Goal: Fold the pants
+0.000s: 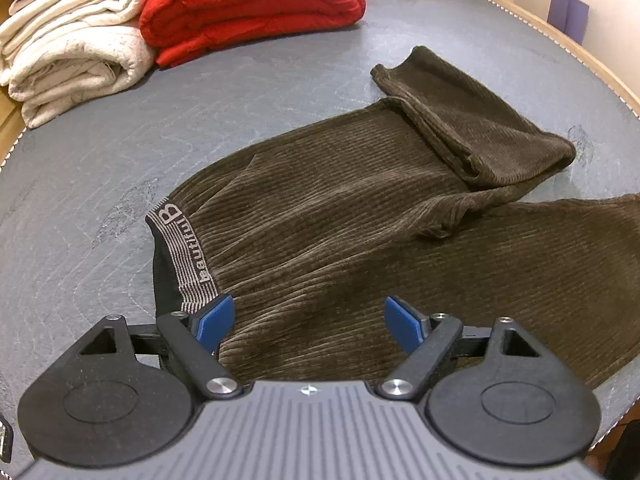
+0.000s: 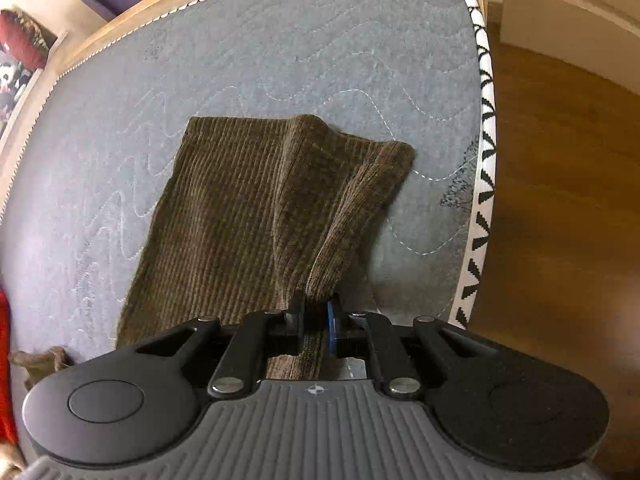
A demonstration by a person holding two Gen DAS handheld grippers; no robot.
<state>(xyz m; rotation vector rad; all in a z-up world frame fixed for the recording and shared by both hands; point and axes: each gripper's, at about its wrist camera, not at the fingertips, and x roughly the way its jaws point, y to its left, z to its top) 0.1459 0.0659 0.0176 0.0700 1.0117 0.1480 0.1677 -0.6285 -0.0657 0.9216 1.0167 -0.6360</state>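
Brown corduroy pants (image 1: 340, 216) lie spread on a grey quilted mattress (image 1: 100, 184). Their waistband (image 1: 182, 252), striped and lettered, is at the left in the left wrist view. The far leg is folded back on itself (image 1: 480, 128). My left gripper (image 1: 308, 322) is open, its blue pads over the waist end of the pants. In the right wrist view my right gripper (image 2: 316, 320) is shut on a bunched edge of a pant leg (image 2: 248, 208), lifting a ridge of cloth; the leg's hem lies flat farther out.
Folded cream blankets (image 1: 68, 48) and a folded red blanket (image 1: 248, 4) are stacked at the mattress's far left. The mattress edge with black-and-white trim (image 2: 484, 160) is close on the right, with wooden floor (image 2: 560, 200) beyond.
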